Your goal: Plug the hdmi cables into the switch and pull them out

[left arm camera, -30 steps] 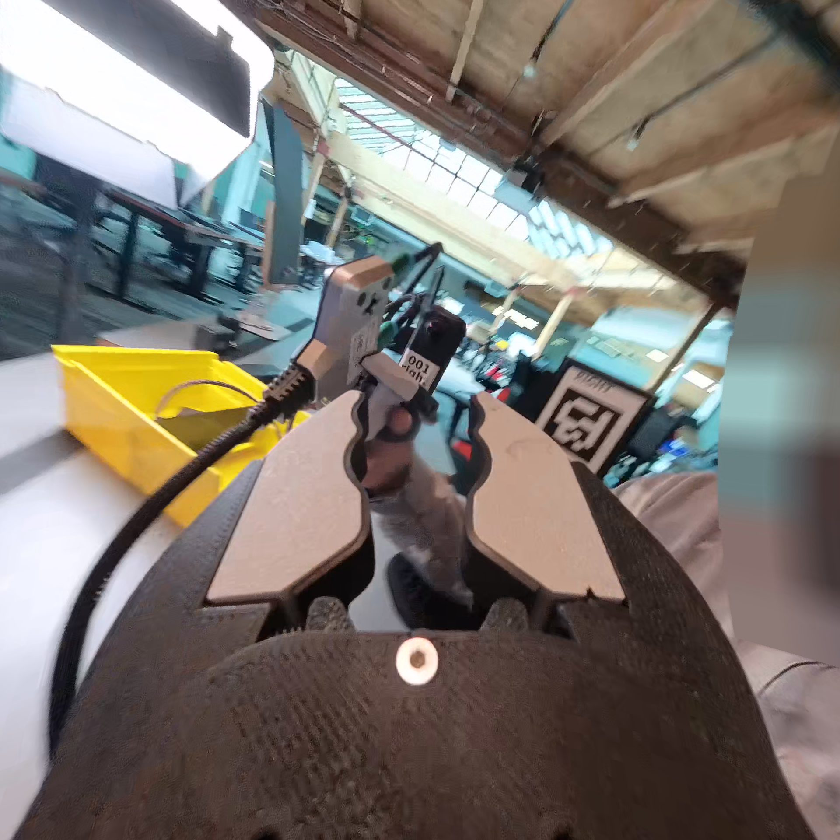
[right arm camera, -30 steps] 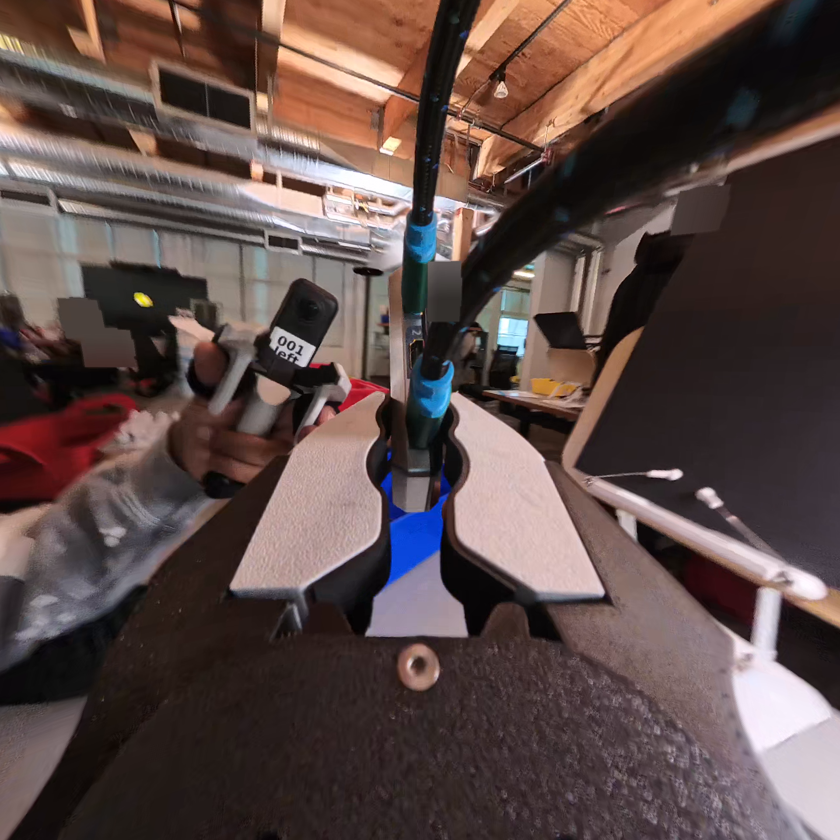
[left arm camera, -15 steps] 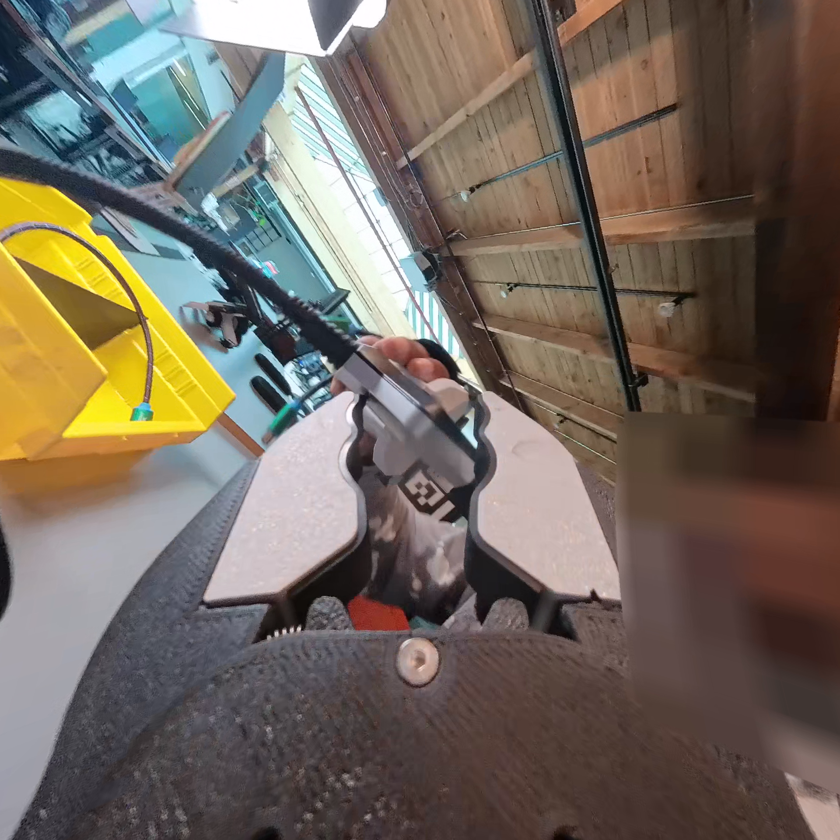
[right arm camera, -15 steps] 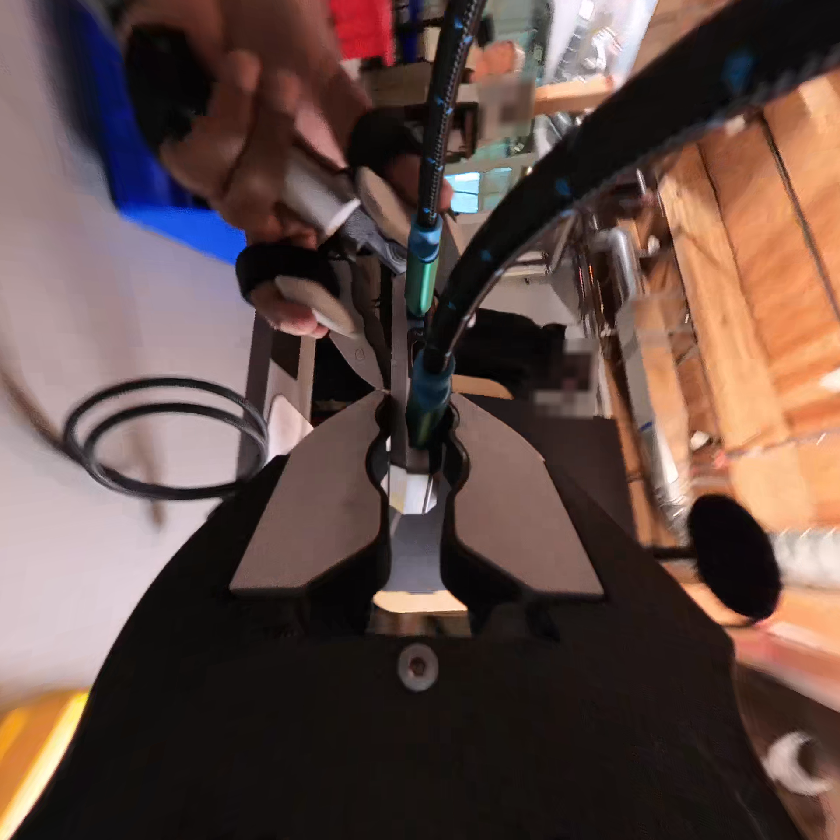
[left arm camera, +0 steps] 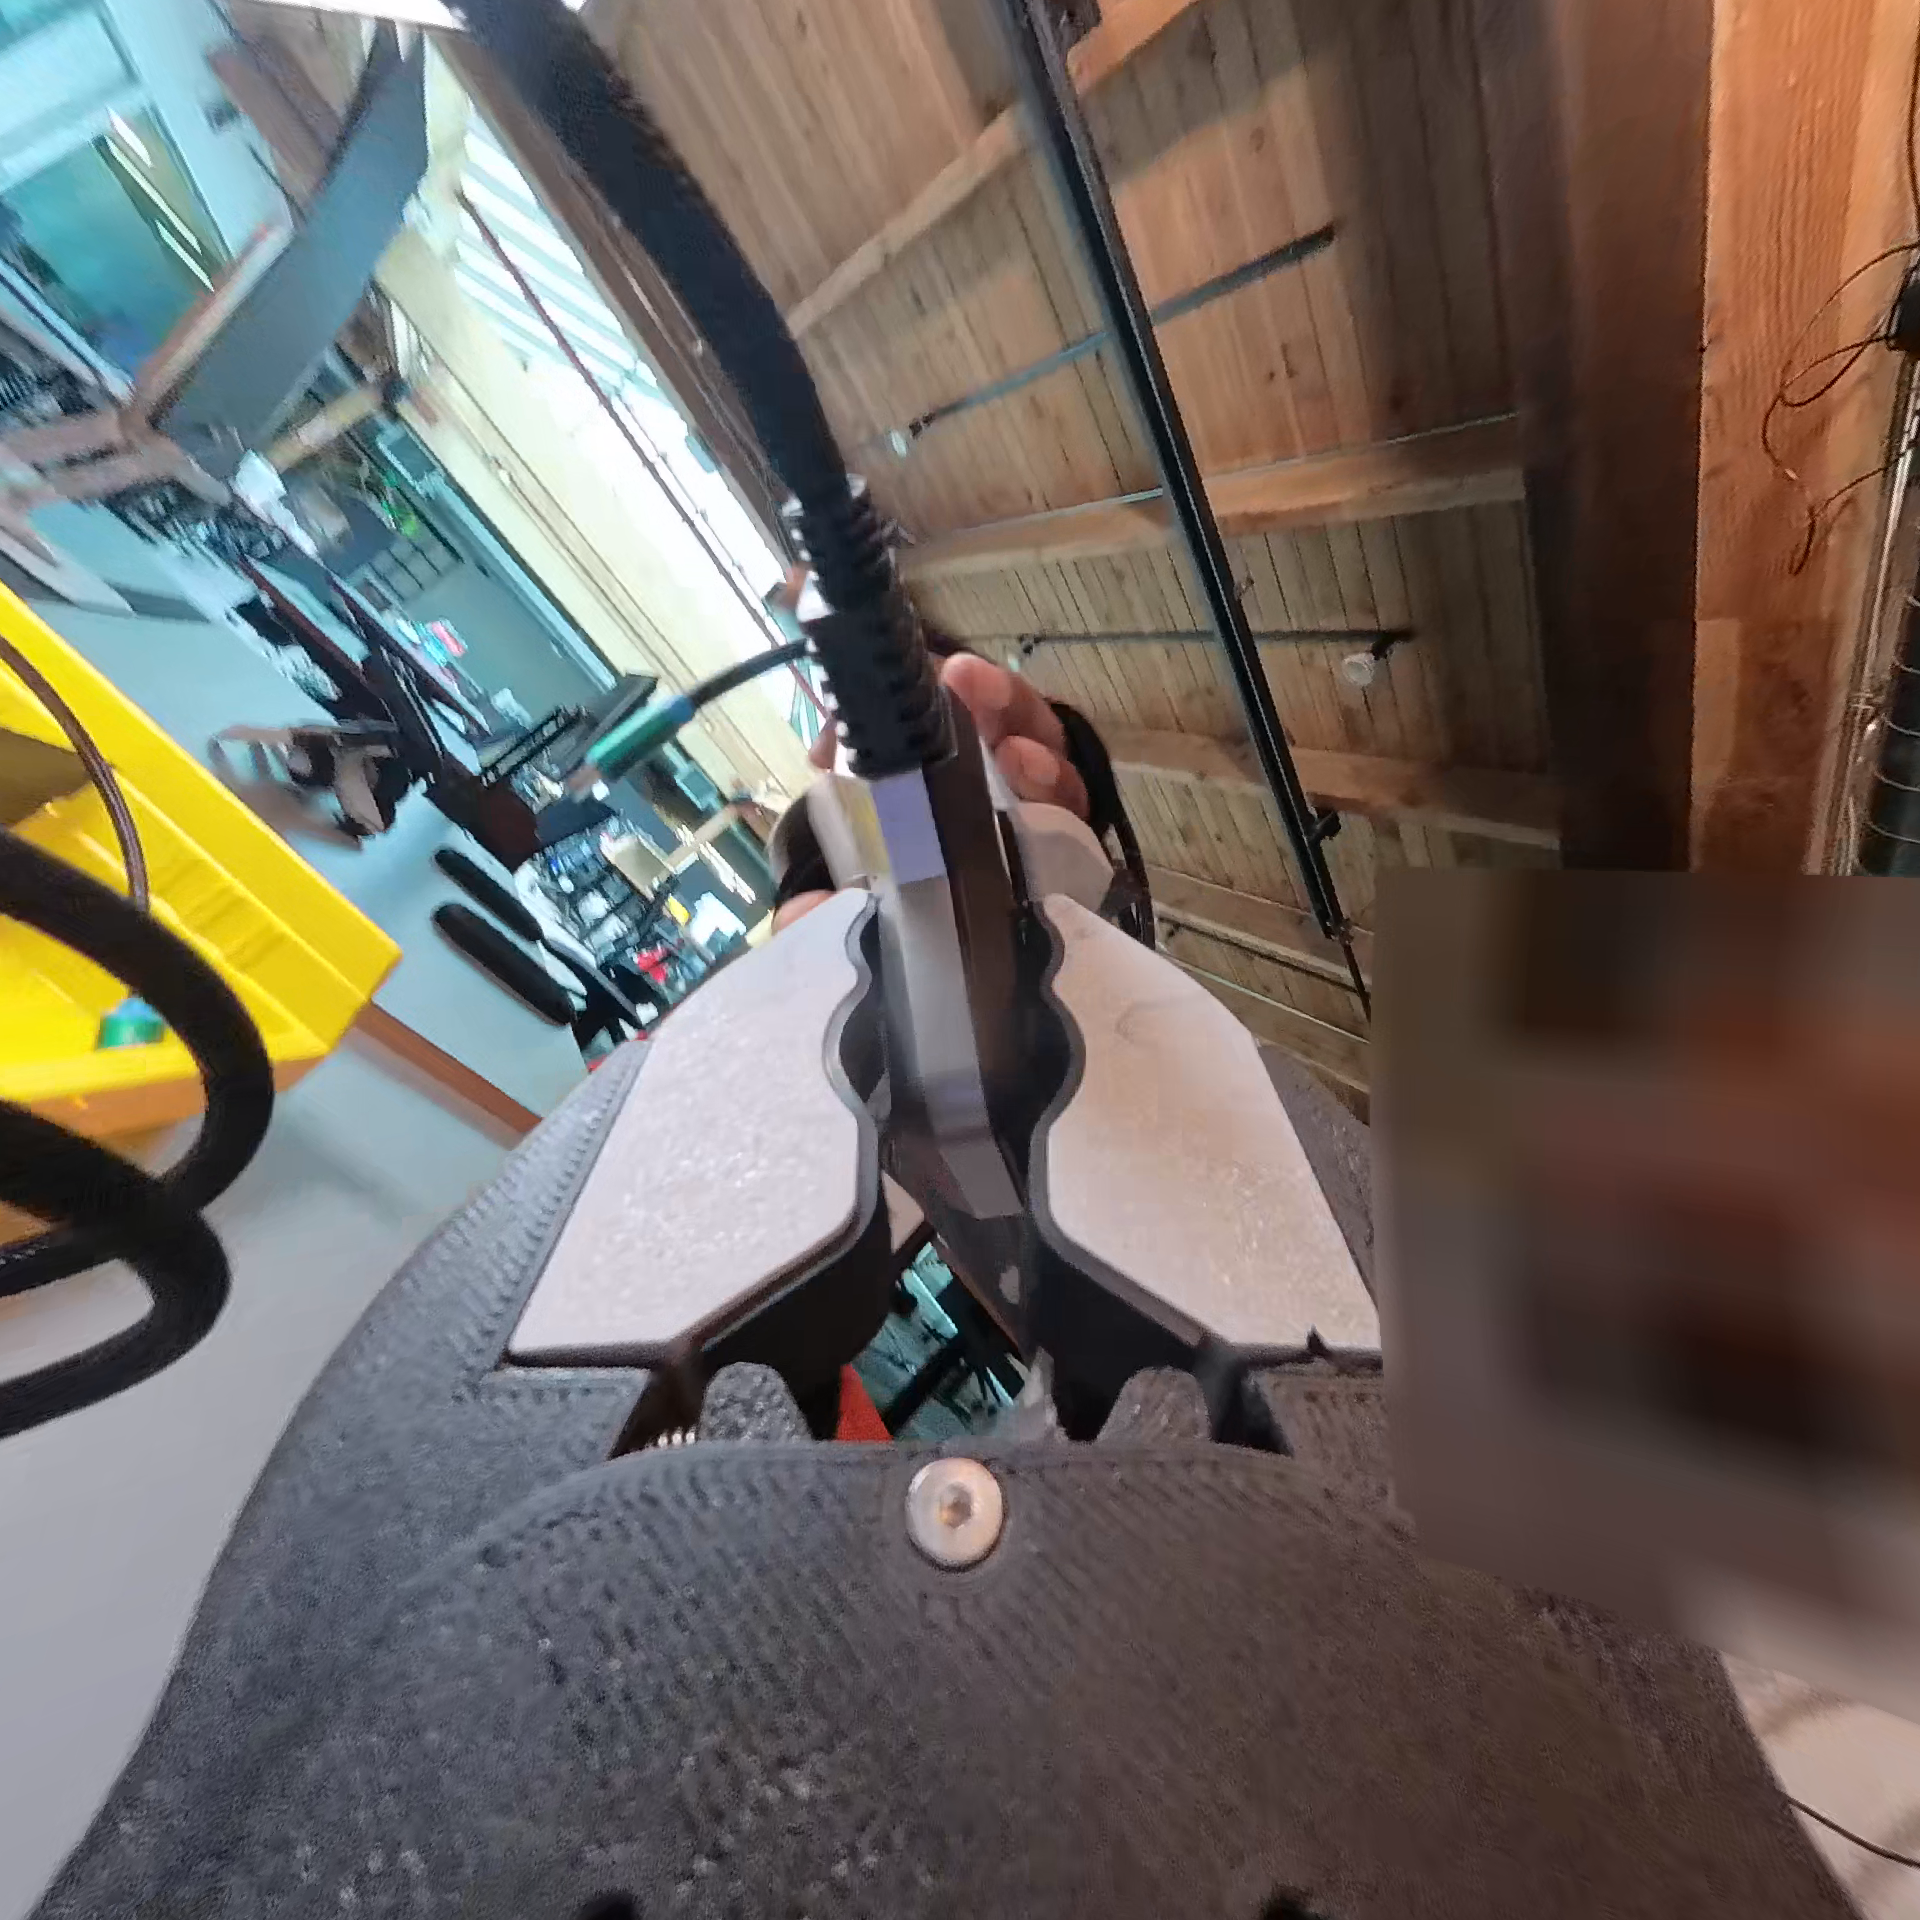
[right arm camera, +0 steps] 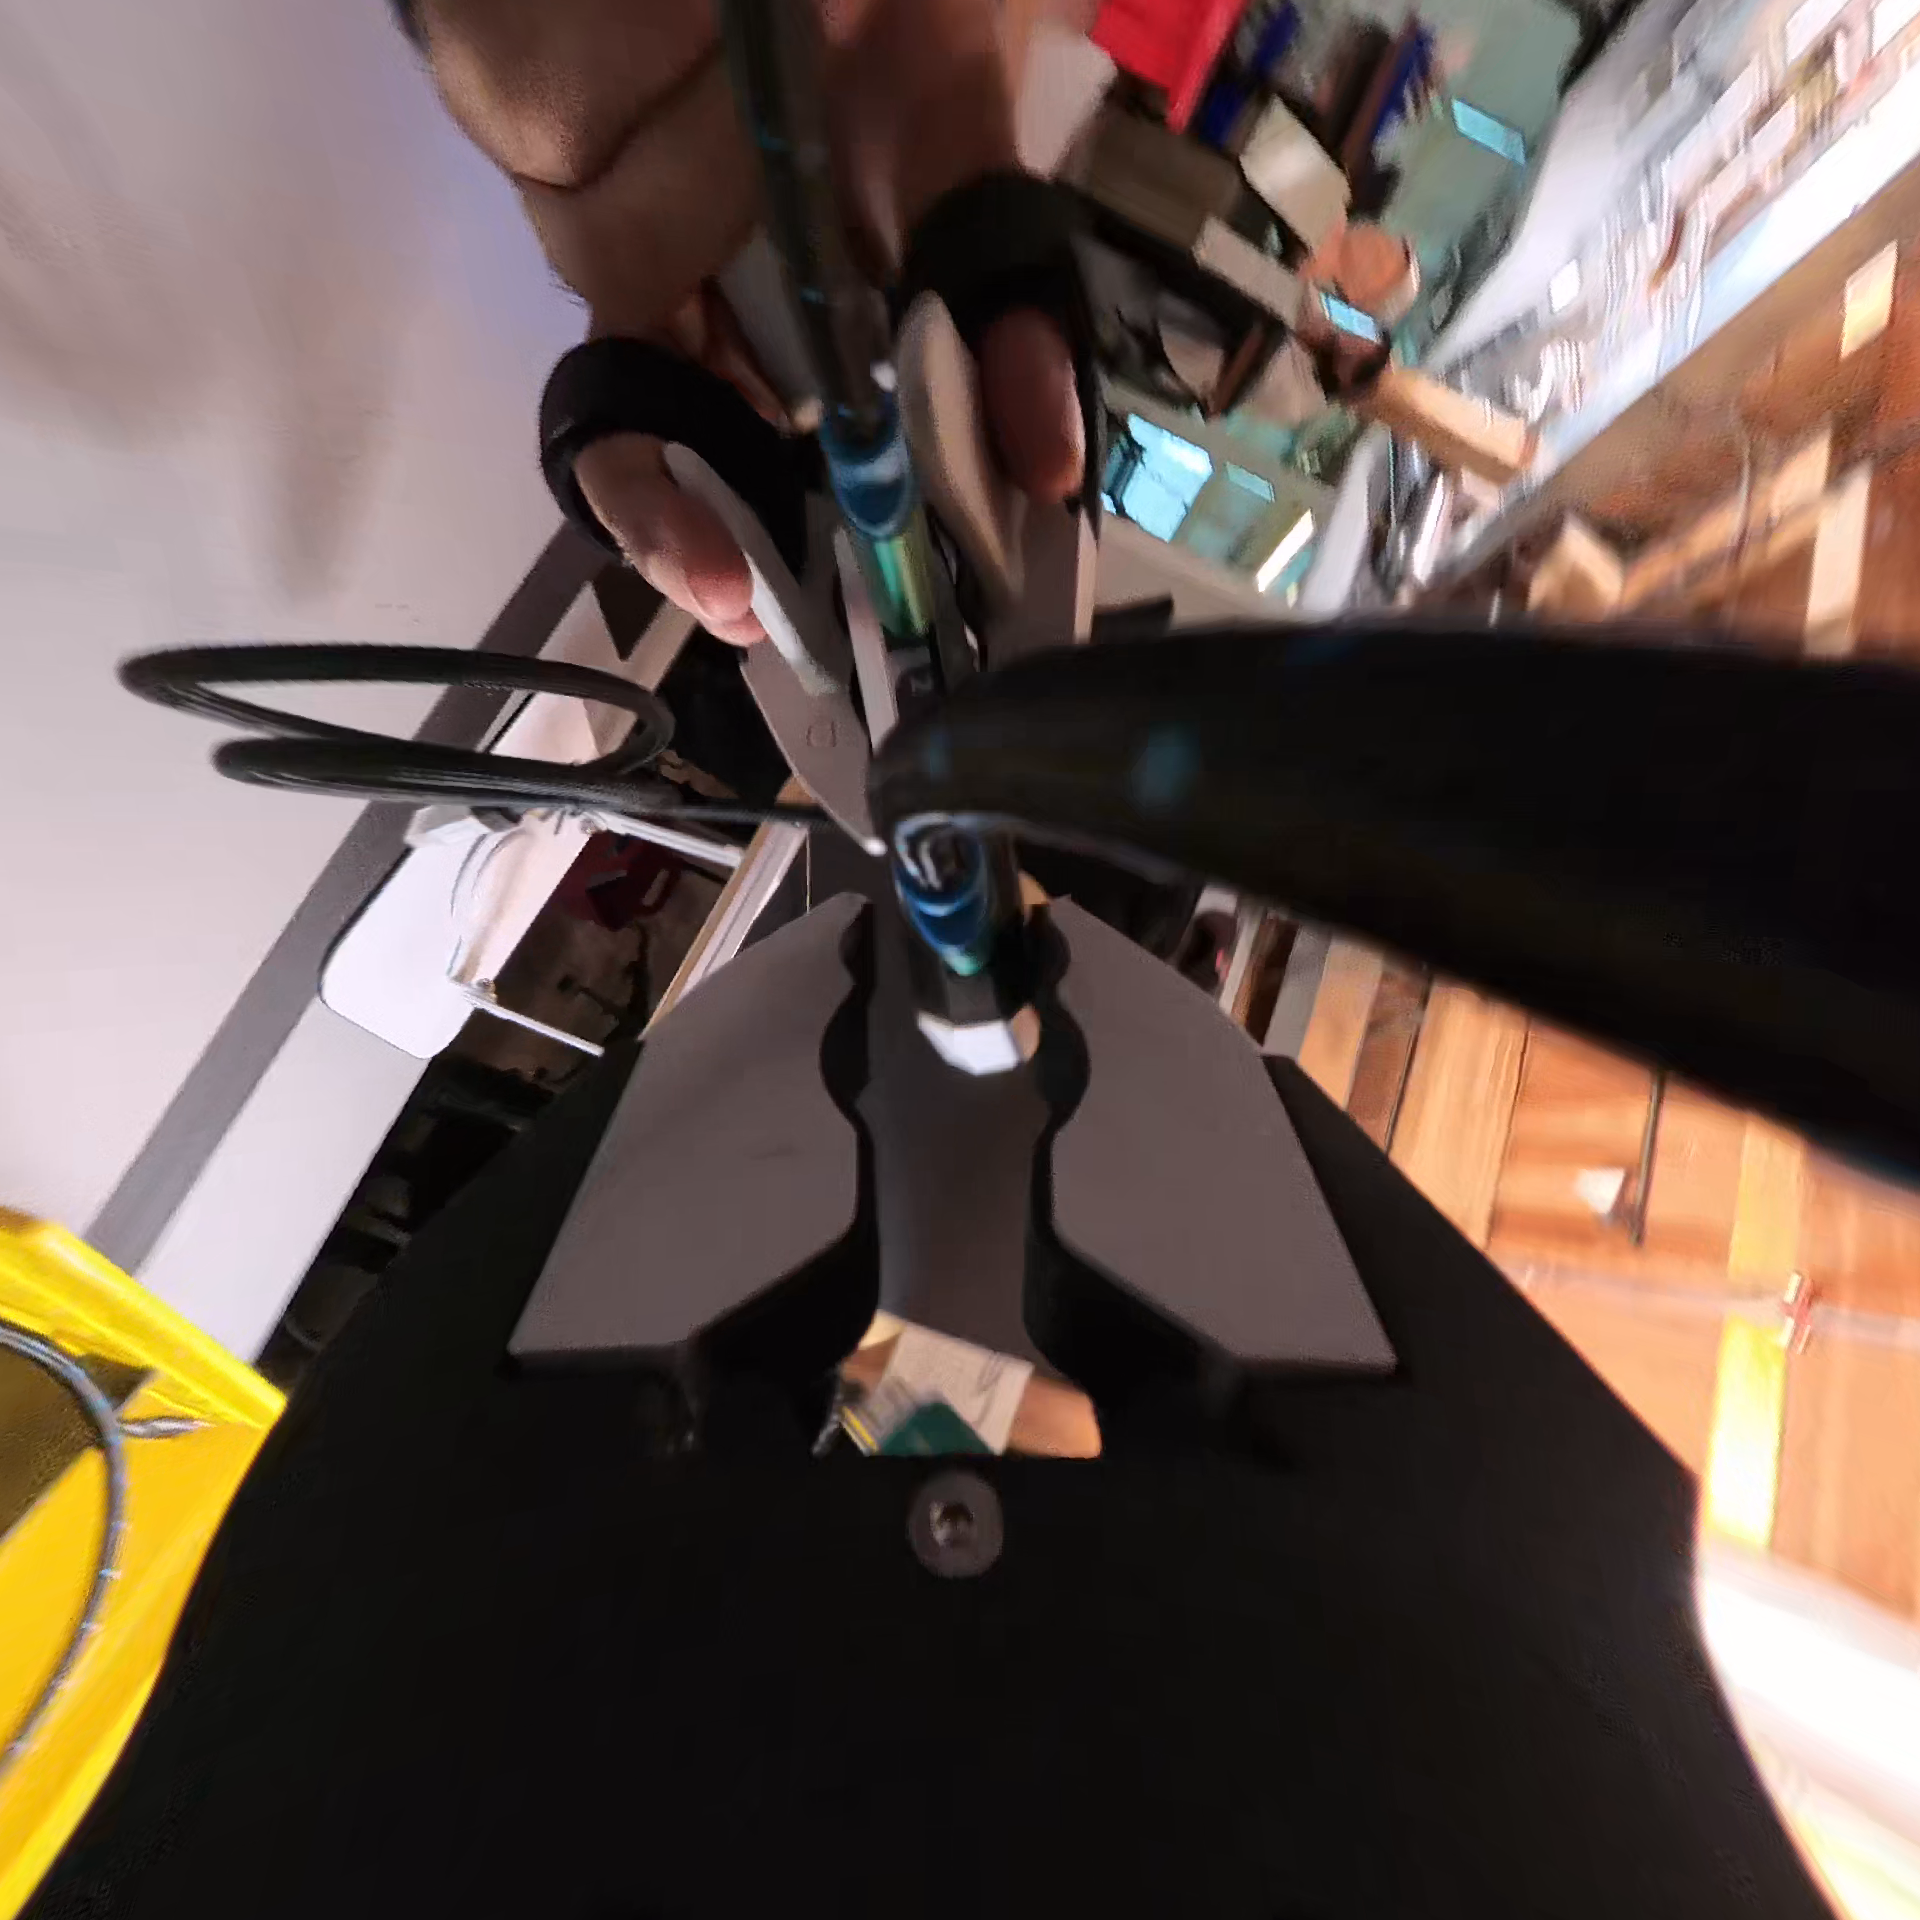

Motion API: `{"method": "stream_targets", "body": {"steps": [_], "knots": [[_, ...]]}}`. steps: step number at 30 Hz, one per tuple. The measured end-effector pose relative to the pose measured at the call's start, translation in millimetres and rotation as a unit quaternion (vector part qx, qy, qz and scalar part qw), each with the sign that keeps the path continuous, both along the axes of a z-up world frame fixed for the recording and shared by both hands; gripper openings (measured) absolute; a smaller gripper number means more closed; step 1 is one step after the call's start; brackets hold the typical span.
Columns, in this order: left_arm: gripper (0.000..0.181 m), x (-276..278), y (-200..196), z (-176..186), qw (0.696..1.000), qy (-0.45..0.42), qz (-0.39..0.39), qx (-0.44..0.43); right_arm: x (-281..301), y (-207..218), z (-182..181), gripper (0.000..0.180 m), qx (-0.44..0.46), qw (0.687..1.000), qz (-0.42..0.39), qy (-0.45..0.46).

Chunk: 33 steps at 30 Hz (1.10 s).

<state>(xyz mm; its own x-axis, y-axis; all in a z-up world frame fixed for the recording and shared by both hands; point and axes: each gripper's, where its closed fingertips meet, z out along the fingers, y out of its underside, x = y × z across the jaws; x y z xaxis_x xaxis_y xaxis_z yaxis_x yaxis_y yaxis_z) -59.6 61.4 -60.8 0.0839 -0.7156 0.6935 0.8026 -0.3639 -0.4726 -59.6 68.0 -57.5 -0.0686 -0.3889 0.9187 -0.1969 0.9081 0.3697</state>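
Note:
My left gripper (left arm camera: 956, 914) is shut on the flat grey HDMI switch (left arm camera: 925, 997), which stands edge-on between its pads. A thick black braided cable (left arm camera: 727, 260) leaves the switch's far end. A green plug (left arm camera: 639, 732) on a thin cable shows just beyond. My right gripper (right arm camera: 961, 914) is shut on the same switch (right arm camera: 956, 1143) from the opposite side. A blue-collared plug (right arm camera: 940, 904) with a thick black cable (right arm camera: 1455, 831) sits at its fingertips. A green plug (right arm camera: 894, 561) lies farther along the switch. The left gripper's fingers (right arm camera: 790, 634) and a hand are close beyond it.
A yellow bin (left arm camera: 208, 831) with a thin cable in it stands on the grey table (left arm camera: 156, 1507) at the left; it also shows in the right wrist view (right arm camera: 62, 1403). Black cable loops (left arm camera: 208, 1060) hang beside it. A thin coiled cable (right arm camera: 416, 717) lies on the table.
Both grippers have rolled and swung together; the views tilted toward the wooden ceiling. The left gripper moved in from apart and closed on the switch, which the right gripper has held throughout.

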Motion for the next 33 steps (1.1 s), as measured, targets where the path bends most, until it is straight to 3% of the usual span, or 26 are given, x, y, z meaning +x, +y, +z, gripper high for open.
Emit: {"method": "stream_targets", "body": {"steps": [4,7,9,11,15,19,22,27,33], "knots": [[0.024,-23,-13,21,0.997,-0.043,0.036,0.045,4,9,17,0.039,-0.177,0.978,-0.048,0.094],[0.023,-36,-25,38,0.993,-0.048,0.077,0.081,7,9,-3,0.036,-0.32,0.94,-0.051,0.104],[0.023,-39,-32,46,0.989,-0.047,0.098,0.103,0,3,-28,0.033,-0.465,0.882,-0.048,0.051],[0.023,-40,-39,54,0.985,-0.055,0.108,0.124,-6,-21,-39,0.034,-0.599,0.8,0.0,-0.013],[0.023,-35,-48,64,0.973,-0.044,0.143,0.173,-9,-75,-8,0.042,-0.753,0.64,0.117,-0.101],[0.023,-43,-67,79,0.951,-0.044,0.201,0.23,-19,-83,19,0.036,-0.806,0.561,0.139,-0.124],[0.022,-41,-73,84,0.936,0.03,0.255,0.242,-20,-76,33,0.025,-0.816,0.544,0.157,-0.116],[0.022,-28,-80,91,0.913,0.134,0.286,0.257,-10,-80,48,0.011,-0.792,0.54,0.194,-0.207],[0.024,-12,-67,77,0.89,0.293,0.29,0.197,7,-58,48,0.012,-0.725,0.6,0.232,-0.247]]}}
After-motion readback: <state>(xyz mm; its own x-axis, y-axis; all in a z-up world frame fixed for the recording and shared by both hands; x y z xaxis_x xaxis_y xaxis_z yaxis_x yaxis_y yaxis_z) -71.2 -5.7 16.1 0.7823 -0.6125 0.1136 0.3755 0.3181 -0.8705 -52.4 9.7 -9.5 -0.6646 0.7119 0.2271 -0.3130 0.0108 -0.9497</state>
